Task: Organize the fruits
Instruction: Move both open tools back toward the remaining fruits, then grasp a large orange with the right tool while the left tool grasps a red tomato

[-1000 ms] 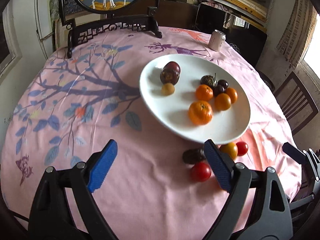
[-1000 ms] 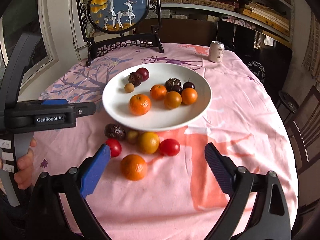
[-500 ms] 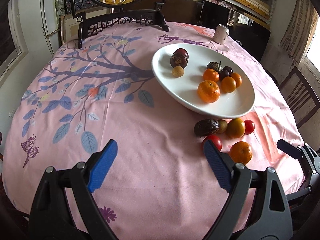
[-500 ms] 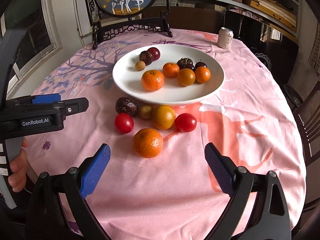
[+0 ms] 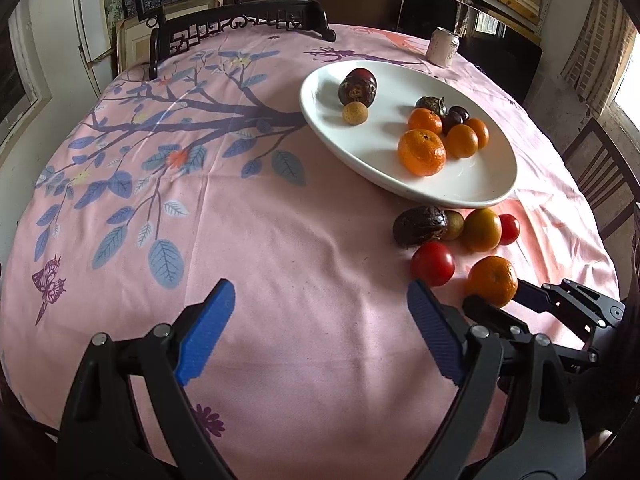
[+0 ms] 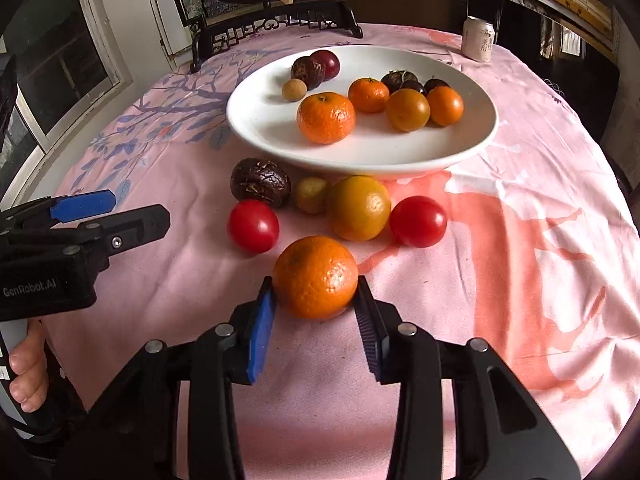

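- right gripper (image 6: 316,316) is closed around the near tangerine (image 6: 315,277); both blue pads (image 6: 262,336) are seen touching its sides; the fruit is seated on the pink tablecloth (image 6: 500,280), nearest the camera of the loose group
- left gripper (image 5: 320,332) is spread wide with nothing between its pads; it is held over bare cloth, left of the loose fruit
- white plate (image 6: 400,152) is set mid-table; on it: a large tangerine (image 6: 326,117) at the front, a smaller tangerine (image 6: 368,94), two orange fruits (image 6: 408,109) to the right, dark fruits behind them; a small tan fruit (image 6: 294,90) and two dark-red round fruits (image 6: 308,72) are found at the far left of the plate
- loose on the cloth just in front of the plate rim: a wrinkled dark passion fruit (image 6: 260,182), a small olive fruit (image 6: 311,195) touching it, a yellow-orange citrus (image 6: 358,208), two red tomatoes (image 6: 253,225), one at each side of the citrus
- in the left wrist view the gripped tangerine (image 5: 493,281) is seen at the right, with the right gripper's black finger tips on either side of it; the left-hand tomato (image 5: 433,263) is just beside it
- a drinks can (image 6: 477,38) is stood upright at the far edge of the table, well apart from the plate; a framed deer panel on a dark stand (image 6: 276,24) is placed at the far side
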The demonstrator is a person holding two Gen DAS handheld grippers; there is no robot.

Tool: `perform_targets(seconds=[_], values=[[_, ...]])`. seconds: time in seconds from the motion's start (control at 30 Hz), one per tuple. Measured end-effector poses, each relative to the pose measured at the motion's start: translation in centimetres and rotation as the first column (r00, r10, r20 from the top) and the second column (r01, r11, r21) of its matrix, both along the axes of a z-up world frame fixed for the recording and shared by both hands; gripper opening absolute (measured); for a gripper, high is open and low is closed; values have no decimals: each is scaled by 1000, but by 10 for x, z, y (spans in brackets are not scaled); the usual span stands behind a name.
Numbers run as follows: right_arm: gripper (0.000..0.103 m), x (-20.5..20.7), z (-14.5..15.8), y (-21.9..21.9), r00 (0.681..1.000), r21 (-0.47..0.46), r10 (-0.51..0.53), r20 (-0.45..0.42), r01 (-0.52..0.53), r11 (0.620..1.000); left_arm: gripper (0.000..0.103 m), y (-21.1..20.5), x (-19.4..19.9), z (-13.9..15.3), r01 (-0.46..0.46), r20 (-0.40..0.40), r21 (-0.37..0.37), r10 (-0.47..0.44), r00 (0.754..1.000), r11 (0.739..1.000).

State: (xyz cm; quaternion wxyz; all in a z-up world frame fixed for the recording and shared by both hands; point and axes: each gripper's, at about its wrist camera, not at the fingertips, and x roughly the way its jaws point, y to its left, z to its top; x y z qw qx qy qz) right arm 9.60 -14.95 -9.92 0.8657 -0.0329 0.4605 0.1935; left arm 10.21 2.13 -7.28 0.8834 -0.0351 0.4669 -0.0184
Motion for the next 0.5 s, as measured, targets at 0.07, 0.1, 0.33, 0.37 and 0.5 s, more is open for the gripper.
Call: perform_targets(seconds=[0.07,0.1,0.33,0.37,0.5], values=[[39,-6,7,-6,1000,2,-13,25,13,1000,90,-6,1,-2,8,-4,3,-8,1000,1000],[39,-9,12,-12,999,6,-25,39,25,1000,90,-10,2,-3,13,-8,5,-13,1000,1000],[39,-21,27,-58,988,34,-125,86,122,992,90,-44,13,-16,65,-54,26,-64,997,998],[39,-22,27,-63,988,41,-131,84,128,991,90,-49,15,-17,68,-59,31,-66,996,997],[39,-25,24,-73,988,62,-134,73,130,990,90,-62,21,-23,66,-67,55,-63,996,996]])
